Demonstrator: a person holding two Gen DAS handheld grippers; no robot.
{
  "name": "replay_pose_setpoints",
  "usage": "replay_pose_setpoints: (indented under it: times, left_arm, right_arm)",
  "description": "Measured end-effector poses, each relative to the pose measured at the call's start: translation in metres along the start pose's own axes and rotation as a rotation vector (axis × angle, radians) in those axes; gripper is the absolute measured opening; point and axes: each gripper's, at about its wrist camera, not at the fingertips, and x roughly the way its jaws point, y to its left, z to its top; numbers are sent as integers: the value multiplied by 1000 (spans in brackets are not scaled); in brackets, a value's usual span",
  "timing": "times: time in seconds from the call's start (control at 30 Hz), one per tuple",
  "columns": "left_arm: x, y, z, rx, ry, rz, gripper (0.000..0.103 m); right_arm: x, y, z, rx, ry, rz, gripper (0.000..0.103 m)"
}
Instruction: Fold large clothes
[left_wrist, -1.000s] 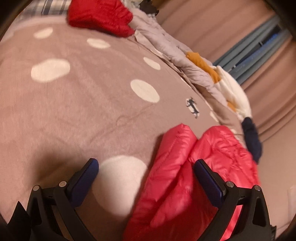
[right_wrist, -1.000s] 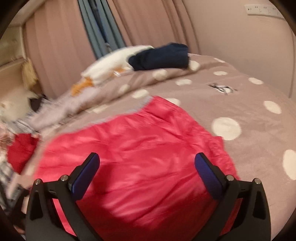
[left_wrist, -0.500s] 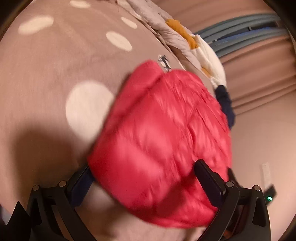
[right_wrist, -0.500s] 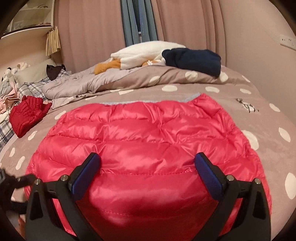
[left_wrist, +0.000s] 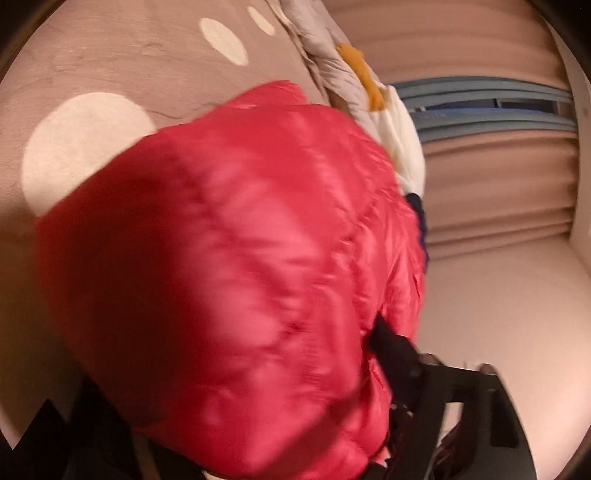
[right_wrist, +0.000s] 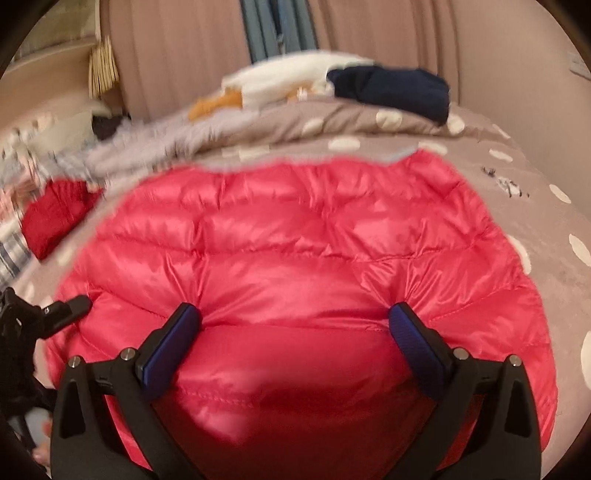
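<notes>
Across most of the left wrist view, the glossy red quilted puffer jacket (left_wrist: 236, 280) is bulging over the left gripper (left_wrist: 258, 398), hiding its near finger; the jaws have just been closing with padding bunched between them, though whether the pads are pressing it I cannot tell through the blur. Behind it, at upper left, the taupe bedspread with cream dots (left_wrist: 110, 55) is showing.

Low in the right wrist view, the right gripper (right_wrist: 295, 321) is standing wide, both blue pads (right_wrist: 417, 343) denting the jacket's (right_wrist: 295, 240) near edge, with a puffed fold sitting between them. At far left, the left gripper's (right_wrist: 70, 306) dark tip is touching the jacket's left edge.
</notes>
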Motion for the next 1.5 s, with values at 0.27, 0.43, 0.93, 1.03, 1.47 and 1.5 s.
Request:
replay_pose_setpoints:
  times: [0.27, 0.43, 0.93, 1.03, 1.47, 1.5]
  left_arm:
    - [17, -12, -1, 59, -37, 47, 67]
    - [14, -6, 5, 61, -27, 68, 62]
    - [8, -35, -5, 283, -107, 243, 50]
    - [8, -42, -6, 336, -125, 269, 50]
    - [-13, -58, -5, 390, -203, 298, 41]
    - [-18, -59, -4, 385, -225, 296, 40]
  right_arm:
    - [37, 13, 1, -109, 51, -77, 103]
    - [45, 17, 4, -150, 13, -88, 103]
    - [29, 12, 11, -108, -44, -74, 102]
    - [-2, -6, 11, -9, -115, -47, 101]
    - [-36, -116, 4, 366, -128, -28, 92]
    - [-30, -116, 4, 367, -96, -57, 70]
